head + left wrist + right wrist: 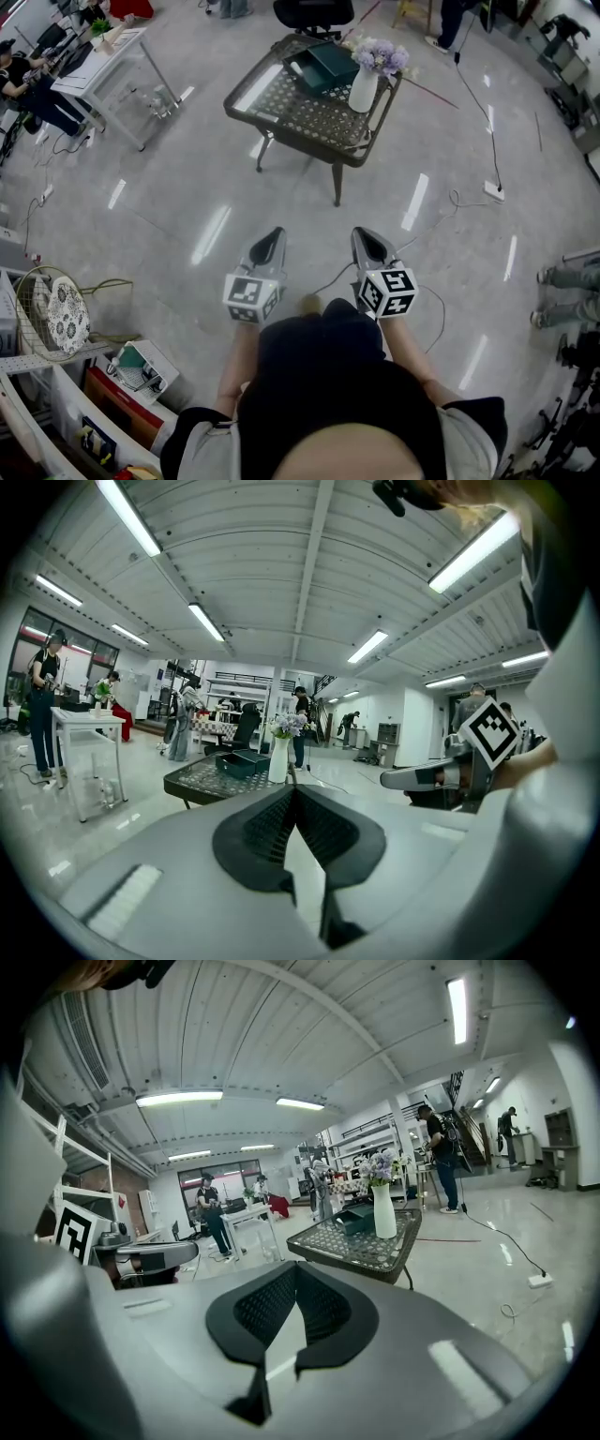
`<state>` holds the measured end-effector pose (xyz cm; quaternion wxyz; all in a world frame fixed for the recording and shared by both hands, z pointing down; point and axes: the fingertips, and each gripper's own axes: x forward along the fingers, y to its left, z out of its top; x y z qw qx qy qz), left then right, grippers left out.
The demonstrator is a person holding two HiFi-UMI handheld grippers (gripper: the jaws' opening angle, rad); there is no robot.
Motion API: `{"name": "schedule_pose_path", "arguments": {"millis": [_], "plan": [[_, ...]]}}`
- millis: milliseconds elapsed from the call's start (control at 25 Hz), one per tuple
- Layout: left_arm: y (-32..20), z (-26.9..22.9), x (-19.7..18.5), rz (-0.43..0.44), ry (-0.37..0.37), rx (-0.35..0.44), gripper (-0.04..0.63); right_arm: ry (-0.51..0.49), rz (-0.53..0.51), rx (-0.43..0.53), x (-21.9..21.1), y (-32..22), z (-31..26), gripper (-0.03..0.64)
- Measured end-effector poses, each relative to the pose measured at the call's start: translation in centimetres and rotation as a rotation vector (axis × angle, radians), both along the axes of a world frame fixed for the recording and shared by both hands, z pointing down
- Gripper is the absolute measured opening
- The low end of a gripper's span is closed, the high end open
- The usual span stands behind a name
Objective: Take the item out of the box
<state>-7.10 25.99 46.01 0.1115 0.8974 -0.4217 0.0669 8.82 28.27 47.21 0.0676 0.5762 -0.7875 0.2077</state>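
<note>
While the person stands on a glossy pale grey floor (pixel 187 216) that mirrors long strips of ceiling light, both hand-held tools are raised side by side in front of the body, well short of the furniture ahead. On the left gripper (pixel 274 234) the two dark ribbed jaws are pressed together at their tips with nothing between them, and the right gripper (pixel 364 236) is likewise pinched closed and empty. Farther ahead stands a dark metal table with a perforated mesh top (pixel 281 112) on thin legs. On its far part lies the dark green rectangular box (pixel 323 64), which looks open, though its contents cannot be made out from here. Just beside the box, at its right, stands a tall white vase of pale purple flowers (pixel 365 86). Behind the table is a black office chair (pixel 314 13). A white desk with slim legs (pixel 112 58) stands at the upper left of the head view. A thin dark cable runs across the floor to a white power strip (pixel 494 190) at the right. Crowded white shelving (pixel 56 394) fills the lower left corner. The gripper views show a wide hall with a ribbed white ceiling and several people standing far off.
</note>
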Motion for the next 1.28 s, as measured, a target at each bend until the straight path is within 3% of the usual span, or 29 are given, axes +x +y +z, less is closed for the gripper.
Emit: {"name": "schedule_pose_path", "arguments": {"millis": [560,1280], "plan": [[1.3,0.3,0.3,0.005,0.015,-0.017,0.009,-0.006,0.02,-0.021,0.8,1.4,-0.1,0.002],[-3.5,0.9,0.0,-0.047,0.003,-0.027,0.009,-0.034,-0.009,-0.038,0.9,-3.8,1.0,0.002]]}}
